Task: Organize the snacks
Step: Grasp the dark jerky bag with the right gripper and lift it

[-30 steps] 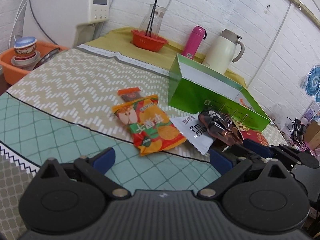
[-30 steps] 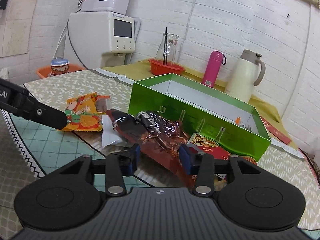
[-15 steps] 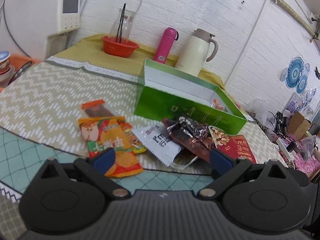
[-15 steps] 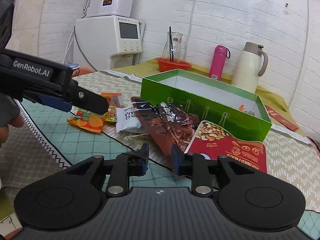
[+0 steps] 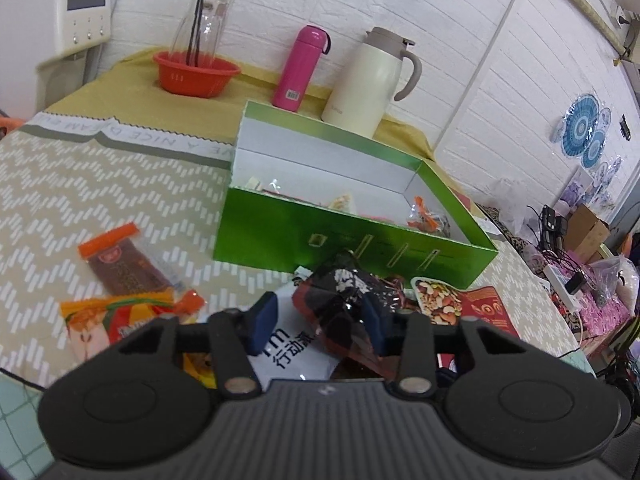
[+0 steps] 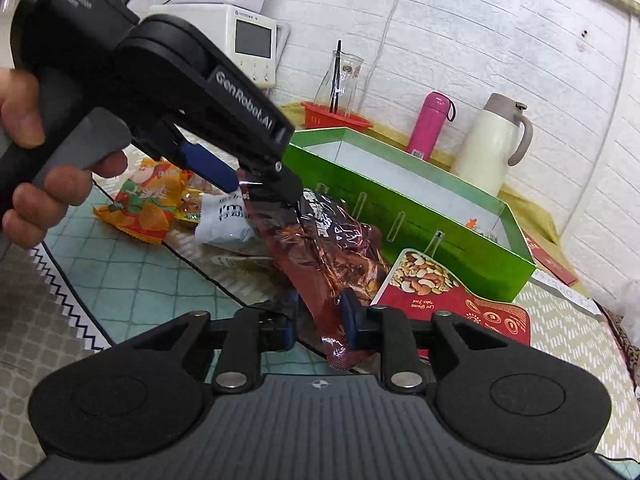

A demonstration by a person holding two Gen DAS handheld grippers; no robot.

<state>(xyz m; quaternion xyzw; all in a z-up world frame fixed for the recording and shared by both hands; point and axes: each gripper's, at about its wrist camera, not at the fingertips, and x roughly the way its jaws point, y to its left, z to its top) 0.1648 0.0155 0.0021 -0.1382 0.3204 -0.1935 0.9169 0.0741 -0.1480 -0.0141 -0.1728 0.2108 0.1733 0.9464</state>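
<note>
Crinkly dark-red snack bag (image 6: 332, 256) lies in front of the green box (image 6: 420, 216), lower end pinched between the right gripper (image 6: 318, 316) pads. Left gripper (image 5: 316, 320) straddles its upper end, fingers apparently not yet closed. Close both firmly, lift level, then carry toward twelve o'clock, clearing the box wall.

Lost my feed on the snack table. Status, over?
Right gripper shut on dark red snack bag. Left gripper open around the bag's far end. Green box just beyond, open; nut packet lies between.
</note>
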